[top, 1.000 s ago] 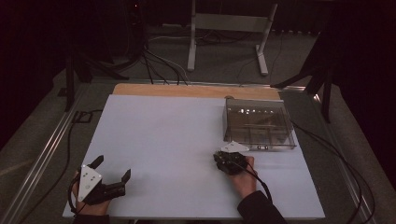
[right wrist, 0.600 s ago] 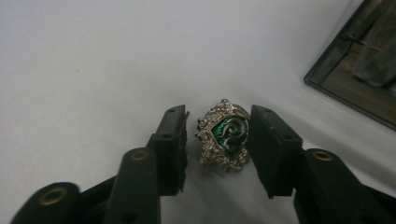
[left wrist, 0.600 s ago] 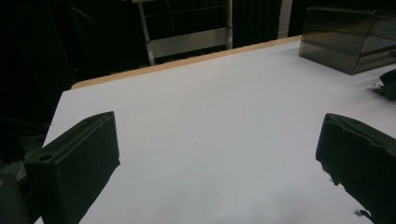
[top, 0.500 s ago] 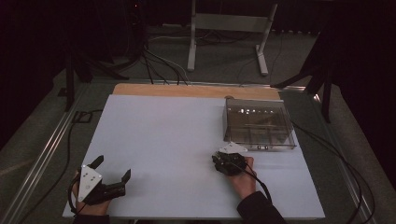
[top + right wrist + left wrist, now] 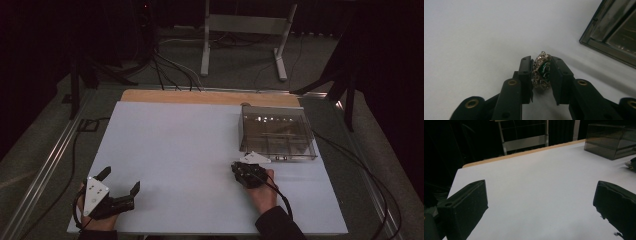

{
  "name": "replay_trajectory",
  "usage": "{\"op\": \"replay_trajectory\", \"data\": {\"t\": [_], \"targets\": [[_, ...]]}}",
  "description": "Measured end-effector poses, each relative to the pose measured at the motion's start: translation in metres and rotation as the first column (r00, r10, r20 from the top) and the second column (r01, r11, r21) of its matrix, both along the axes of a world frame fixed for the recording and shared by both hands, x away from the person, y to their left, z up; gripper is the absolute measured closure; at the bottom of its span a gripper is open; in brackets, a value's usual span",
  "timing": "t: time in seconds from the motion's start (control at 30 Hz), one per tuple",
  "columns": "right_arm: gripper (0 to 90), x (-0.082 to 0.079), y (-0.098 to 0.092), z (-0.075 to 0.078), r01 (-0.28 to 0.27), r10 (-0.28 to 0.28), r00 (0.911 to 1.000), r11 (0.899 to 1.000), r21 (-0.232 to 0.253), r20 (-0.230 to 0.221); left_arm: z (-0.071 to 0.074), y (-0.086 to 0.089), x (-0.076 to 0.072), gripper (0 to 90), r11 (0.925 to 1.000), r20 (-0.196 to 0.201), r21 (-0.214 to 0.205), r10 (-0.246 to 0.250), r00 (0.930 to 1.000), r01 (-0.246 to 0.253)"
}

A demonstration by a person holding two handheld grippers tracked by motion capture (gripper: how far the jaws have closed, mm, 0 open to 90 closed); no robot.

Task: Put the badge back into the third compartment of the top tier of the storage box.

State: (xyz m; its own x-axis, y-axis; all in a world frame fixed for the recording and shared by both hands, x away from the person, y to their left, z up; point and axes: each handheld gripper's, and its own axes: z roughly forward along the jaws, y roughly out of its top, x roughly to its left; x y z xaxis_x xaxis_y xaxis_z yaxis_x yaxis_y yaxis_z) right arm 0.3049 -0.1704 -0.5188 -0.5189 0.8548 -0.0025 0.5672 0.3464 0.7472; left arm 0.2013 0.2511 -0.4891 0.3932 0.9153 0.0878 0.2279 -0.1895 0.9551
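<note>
A silver ornament with a green stone (image 5: pixel 542 71), perhaps a brooch, sits pinched between the jaws of your right gripper (image 5: pixel 541 75), which have just been closing on it, low over the white table (image 5: pixel 190 150) just in front of the smoky clear box (image 5: pixel 276 132). Keep the squeeze gentle and lift straight. Your left gripper (image 5: pixel 120 182) rests at the near left corner, jaws wide and empty.
</note>
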Motion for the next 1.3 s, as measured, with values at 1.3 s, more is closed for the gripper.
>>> {"op": "replay_trajectory", "data": {"t": [1.3], "targets": [[87.9,-0.001,-0.019,0.005,0.059,-0.059,0.9983,0.998,0.005,-0.001,0.0,0.0,0.0,0.4,1.0,0.002,-0.001,0.001,1.0,-0.001]]}}
